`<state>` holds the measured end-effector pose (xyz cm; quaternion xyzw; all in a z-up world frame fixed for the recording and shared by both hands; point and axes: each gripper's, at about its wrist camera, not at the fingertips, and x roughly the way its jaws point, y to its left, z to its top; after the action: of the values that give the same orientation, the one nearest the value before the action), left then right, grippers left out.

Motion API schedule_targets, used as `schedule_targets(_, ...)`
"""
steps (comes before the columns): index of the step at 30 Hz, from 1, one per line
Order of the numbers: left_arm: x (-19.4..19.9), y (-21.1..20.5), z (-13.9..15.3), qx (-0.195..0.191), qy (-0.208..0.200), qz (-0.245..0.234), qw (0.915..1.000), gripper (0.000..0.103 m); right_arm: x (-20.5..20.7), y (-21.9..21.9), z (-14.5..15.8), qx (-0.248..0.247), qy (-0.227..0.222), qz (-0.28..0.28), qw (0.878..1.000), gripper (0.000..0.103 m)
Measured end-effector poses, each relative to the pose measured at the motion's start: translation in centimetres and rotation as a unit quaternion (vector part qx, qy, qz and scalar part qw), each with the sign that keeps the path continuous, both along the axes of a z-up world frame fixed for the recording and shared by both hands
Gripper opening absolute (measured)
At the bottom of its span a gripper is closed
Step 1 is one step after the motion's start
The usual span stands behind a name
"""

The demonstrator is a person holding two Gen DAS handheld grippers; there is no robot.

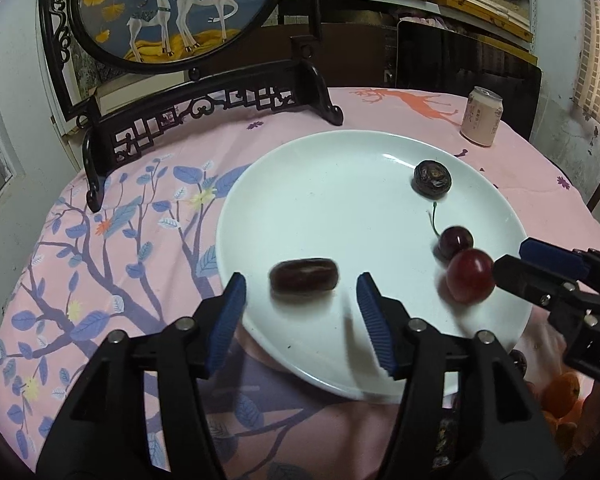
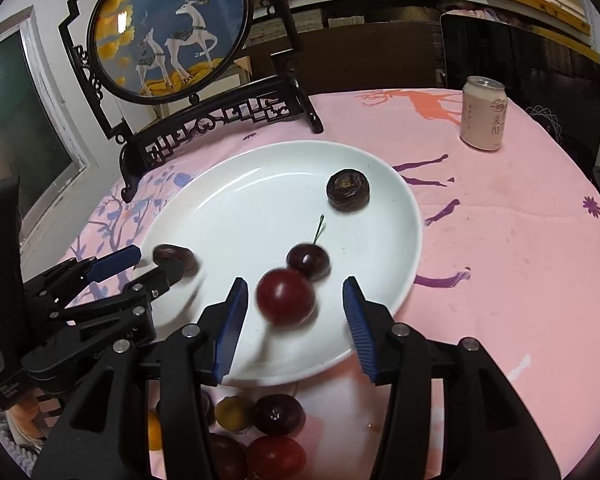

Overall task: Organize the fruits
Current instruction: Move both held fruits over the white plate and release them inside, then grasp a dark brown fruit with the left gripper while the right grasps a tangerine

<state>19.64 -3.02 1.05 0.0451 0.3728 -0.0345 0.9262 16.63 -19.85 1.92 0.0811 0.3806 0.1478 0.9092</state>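
Note:
A white plate [image 1: 260, 184] [image 2: 220, 168] lies on the pink cloth. On its near part rests a dark oblong date [image 1: 304, 280] [image 2: 176, 260]. My left gripper [image 1: 302, 300] [image 2: 156, 262] is open around the date, its blue pads clear of it. A round red fruit [image 1: 470, 276] [image 2: 286, 300], blurred, sits between the fingers of my open right gripper [image 2: 295, 283] [image 1: 514, 258], untouched by the pads. Just behind it is a dark cherry [image 1: 456, 240] [image 2: 308, 262] with a green stem. A wrinkled dark round fruit [image 1: 432, 178] [image 2: 348, 190] lies at the plate's far right.
Several loose fruits [image 2: 276, 414] [image 1: 560, 400] lie on the cloth below the plate's near rim. A pale drink can [image 1: 482, 116] [image 2: 484, 114] stands at the back right. A round deer picture on a dark carved stand [image 1: 172, 12] [image 2: 168, 32] fills the back left.

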Motion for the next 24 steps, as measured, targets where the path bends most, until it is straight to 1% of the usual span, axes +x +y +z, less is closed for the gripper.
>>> schedule_targets(2, -0.5, 0.0, 0.0, 0.008, -0.01, 0.004, 0.9999, 0.073, -0.4, -0.2, -0.1, 0.003, 0.001, -0.002, 1.0, 0.052)
schedule_targets(4, -1.1, 0.1, 0.0, 0.011, -0.015, 0.006, 0.9998, 0.077, -1.0, -0.5, -0.1, 0.005, -0.001, -0.007, 1.0, 0.054)
schedule_targets(8, -2.0, 0.9, 0.1, 0.001, -0.013, 0.008, 0.9999, 0.08, -2.8, -1.2, 0.3, 0.004, -0.023, -0.021, 1.0, 0.06)
schedule_targets(11, -2.9, 1.3, 0.1, -0.001, -0.013, 0.014, 0.9998, 0.085, -4.3, -1.6, 0.4, 0.001, -0.031, -0.027, 0.999, 0.061)
schedule_targets(17, -5.4, 3.0, 0.1, -0.007, -0.008, 0.031, 0.9995, 0.089, -6.2, -3.4, 0.0, 0.026, -0.029, -0.048, 0.998, 0.063)
schedule_targets(19, -6.6, 4.0, 0.0, -0.025, 0.003, 0.032, 0.9991, 0.089, -7.0, -4.1, -0.1, 0.041, -0.023, -0.056, 0.997, 0.063)
schedule_targets(22, -8.4, 5.0, -0.3, -0.05, 0.014, 0.029, 0.9982, 0.089, -7.8, -4.9, -0.3, 0.054, -0.019, -0.066, 0.996, 0.068)
schedule_targets(24, -9.6, 5.0, -0.5, -0.052, 0.016, 0.022, 0.9983, 0.089, -8.2, -5.2, -0.3, 0.06, -0.018, -0.07, 0.996, 0.068)
